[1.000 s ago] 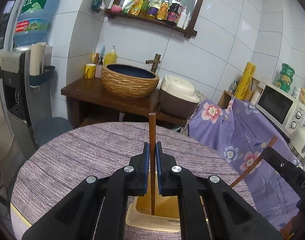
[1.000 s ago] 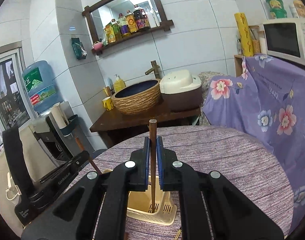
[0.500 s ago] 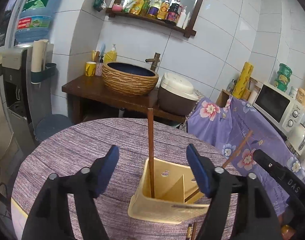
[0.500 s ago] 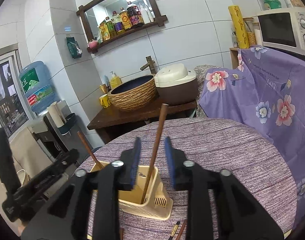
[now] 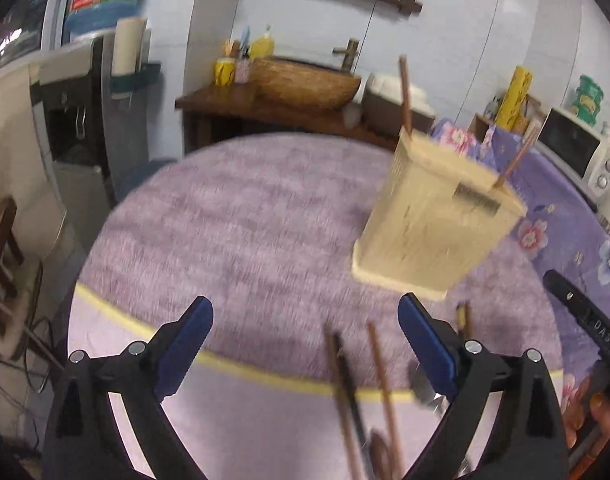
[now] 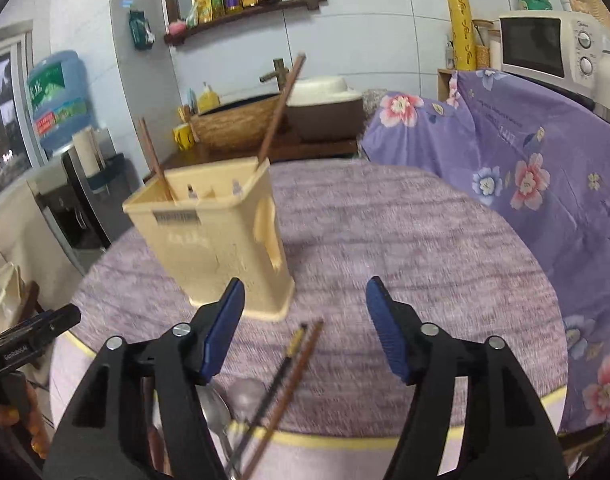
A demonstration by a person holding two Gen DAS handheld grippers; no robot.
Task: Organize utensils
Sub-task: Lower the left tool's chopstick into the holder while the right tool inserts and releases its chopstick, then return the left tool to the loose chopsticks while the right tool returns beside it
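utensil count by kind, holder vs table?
Chopsticks standing in the holder: 2 (one, another)
Chopsticks lying on the table: 2 (brown, black)
Spoons on the table: 2 at least (one, another), partly hidden
Total: 6

Utensil holder on a round table, loose utensils near its edge

In the right wrist view the utensil holder (image 6: pixel 221 236) stands on the round table (image 6: pixel 405 240), left of centre, with one chopstick (image 6: pixel 155 160) leaning in its left side and another chopstick (image 6: pixel 281 108) leaning out of its far right corner. Nearer than the holder, a pair of chopsticks (image 6: pixel 289 368) lies on the table, running toward the near edge, with spoons (image 6: pixel 225 404) just left of them (partly hidden by the gripper). Behind the table a wooden counter (image 6: pixel 305 148) carries a basin (image 6: pixel 237 124) and, right of it, a rice cooker (image 6: pixel 325 108). A water dispenser (image 6: pixel 61 120) stands far left, a microwave (image 6: pixel 545 44) far right.
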